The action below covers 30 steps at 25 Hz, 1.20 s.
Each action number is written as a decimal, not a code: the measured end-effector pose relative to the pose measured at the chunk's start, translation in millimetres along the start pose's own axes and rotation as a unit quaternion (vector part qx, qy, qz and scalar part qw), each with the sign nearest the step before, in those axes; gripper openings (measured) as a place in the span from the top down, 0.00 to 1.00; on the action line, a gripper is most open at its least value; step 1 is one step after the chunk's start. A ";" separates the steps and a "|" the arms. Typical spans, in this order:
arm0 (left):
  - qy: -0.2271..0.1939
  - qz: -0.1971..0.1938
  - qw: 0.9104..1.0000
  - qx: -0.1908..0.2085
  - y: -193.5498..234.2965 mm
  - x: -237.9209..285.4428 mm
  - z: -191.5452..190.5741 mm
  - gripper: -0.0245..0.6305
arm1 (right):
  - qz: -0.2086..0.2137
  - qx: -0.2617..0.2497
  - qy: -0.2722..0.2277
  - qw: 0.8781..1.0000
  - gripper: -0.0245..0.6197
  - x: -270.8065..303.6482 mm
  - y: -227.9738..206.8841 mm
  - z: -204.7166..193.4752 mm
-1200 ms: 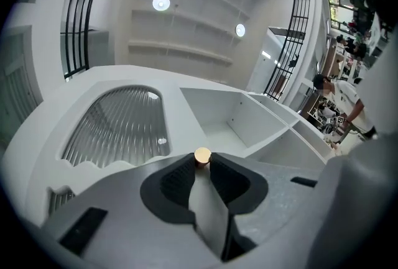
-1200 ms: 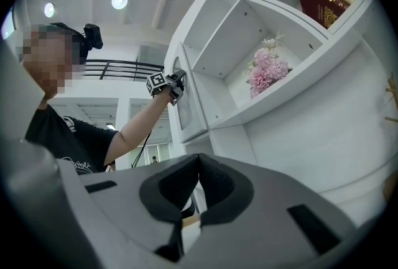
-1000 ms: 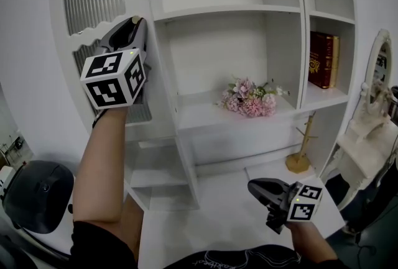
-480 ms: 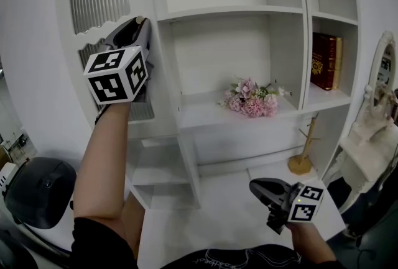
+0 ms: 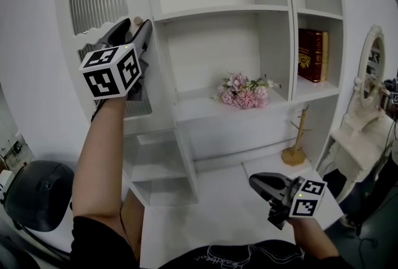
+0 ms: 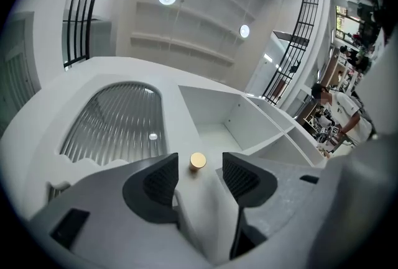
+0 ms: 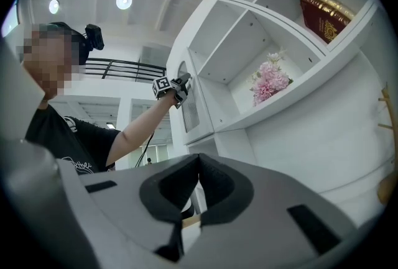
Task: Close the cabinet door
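The white cabinet door (image 5: 93,44), with an arched pane of ribbed glass, stands at the left of the open shelf unit (image 5: 224,13). Its small gold knob (image 5: 137,20) (image 6: 198,161) sits at the door's right edge. My left gripper (image 5: 132,30) (image 6: 200,176) is raised to the knob, and its jaws have just been opening. The knob lies between the spread pads without touching either. Low at the right, away from the cabinet, my right gripper (image 5: 260,183) (image 7: 199,162) is shut with nothing in it.
Pink flowers (image 5: 241,90) lie on the middle shelf and a red book (image 5: 309,54) stands in the right compartment. A wooden stand (image 5: 295,151) rests on the lower ledge. A white dressing table with a mirror (image 5: 367,100) is at the right, a dark round seat (image 5: 37,196) at the lower left.
The left jaws, closed on the gold knob before, now stand apart on either side of it. The right gripper has shifted slightly.
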State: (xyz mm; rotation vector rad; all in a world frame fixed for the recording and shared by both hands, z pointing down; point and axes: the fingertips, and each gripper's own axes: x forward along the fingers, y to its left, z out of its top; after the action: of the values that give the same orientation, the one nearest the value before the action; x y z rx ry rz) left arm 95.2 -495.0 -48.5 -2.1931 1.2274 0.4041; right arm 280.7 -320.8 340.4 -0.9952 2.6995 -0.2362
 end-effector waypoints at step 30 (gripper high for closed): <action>0.219 -0.276 0.886 -0.302 -194.4 -403.0 -176.6 0.64 | 0.007 0.031 0.117 0.993 0.96 43.9 151.2 -116.4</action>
State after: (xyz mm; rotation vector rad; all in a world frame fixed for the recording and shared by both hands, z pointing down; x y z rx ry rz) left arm 43.3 -256.8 366.3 -3.1709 0.6470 0.0379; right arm 121.8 -228.3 407.7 -0.9857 2.8855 -0.4567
